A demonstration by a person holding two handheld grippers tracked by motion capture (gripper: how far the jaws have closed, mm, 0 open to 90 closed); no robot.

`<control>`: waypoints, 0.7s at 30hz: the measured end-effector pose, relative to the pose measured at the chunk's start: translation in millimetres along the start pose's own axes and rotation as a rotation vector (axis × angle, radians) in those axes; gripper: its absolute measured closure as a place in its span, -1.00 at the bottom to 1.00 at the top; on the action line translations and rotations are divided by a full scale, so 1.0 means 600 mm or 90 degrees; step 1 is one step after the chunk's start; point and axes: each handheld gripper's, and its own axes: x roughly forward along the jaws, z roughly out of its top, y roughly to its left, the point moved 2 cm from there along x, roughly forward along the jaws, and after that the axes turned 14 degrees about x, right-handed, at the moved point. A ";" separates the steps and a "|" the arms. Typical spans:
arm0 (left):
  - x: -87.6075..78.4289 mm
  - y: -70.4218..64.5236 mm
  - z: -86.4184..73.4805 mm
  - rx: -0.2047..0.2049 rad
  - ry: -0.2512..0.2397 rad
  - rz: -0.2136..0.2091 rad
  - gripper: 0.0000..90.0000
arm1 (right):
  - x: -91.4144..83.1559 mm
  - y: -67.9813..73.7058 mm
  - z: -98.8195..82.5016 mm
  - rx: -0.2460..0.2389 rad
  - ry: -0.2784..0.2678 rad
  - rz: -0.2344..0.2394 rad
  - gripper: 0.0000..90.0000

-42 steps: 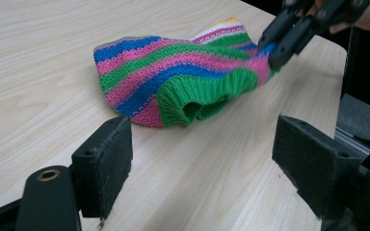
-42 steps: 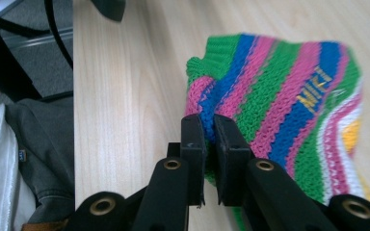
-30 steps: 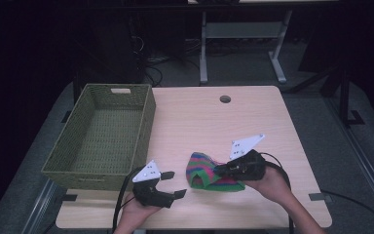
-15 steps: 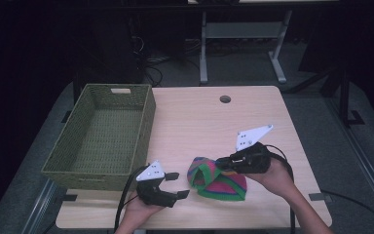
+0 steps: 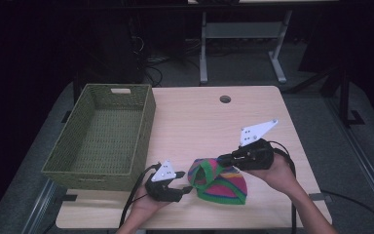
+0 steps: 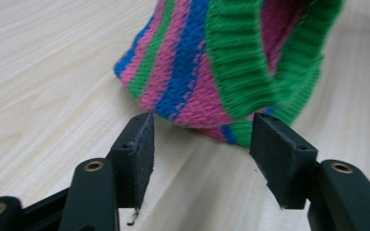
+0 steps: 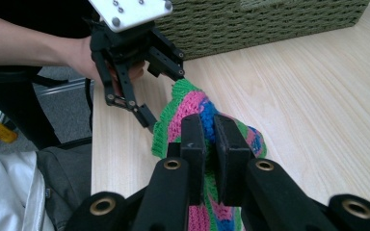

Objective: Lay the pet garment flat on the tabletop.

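A knit hat [image 5: 220, 183] striped in green, pink and blue lies near the table's front edge, its green ribbed rim facing left. My right gripper [image 5: 224, 159] is shut on a fold of the hat's top [image 7: 192, 103], pulling the fabric up. My left gripper [image 5: 189, 189] stands open just left of the hat. In the left gripper view the rim [image 6: 250, 62] hangs right ahead of the gap between the pads [image 6: 142, 144], touching neither. The right gripper view shows the left gripper [image 7: 165, 94] open at the rim's edge.
An empty green woven basket [image 5: 146, 122] stands at the table's left, close behind the left hand. A round cable hole [image 5: 225, 99] sits at the table's far edge. Bare wood [image 5: 204, 126] stretches behind the hat. Desk legs and cables lie on the floor beyond.
The right gripper has drawn the hat slightly toward the front edge and lifted its top. The left gripper has edged right, closer to the rim.
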 end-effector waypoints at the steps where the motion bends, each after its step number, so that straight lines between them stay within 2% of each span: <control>1: 0.002 0.001 0.000 0.006 0.003 0.004 -0.04 | -0.002 0.000 0.000 0.000 -0.001 -0.001 0.86; 3: 0.005 0.002 0.000 0.016 0.005 0.013 0.00 | -0.006 -0.001 0.001 0.001 -0.003 -0.001 0.86; 6: 0.009 0.007 0.005 0.021 -0.017 0.025 0.07 | -0.010 -0.003 0.002 0.004 -0.008 0.001 0.86; 10: 0.016 0.011 0.016 0.041 -0.036 0.032 0.23 | -0.015 -0.004 0.005 0.006 -0.015 0.005 0.86; 18: 0.026 0.016 0.027 0.052 -0.067 0.010 0.78 | -0.018 -0.006 0.007 0.005 -0.018 0.007 0.86; 21: 0.022 0.015 0.028 0.055 -0.072 0.006 0.88 | -0.021 -0.008 0.006 0.007 -0.019 0.005 0.86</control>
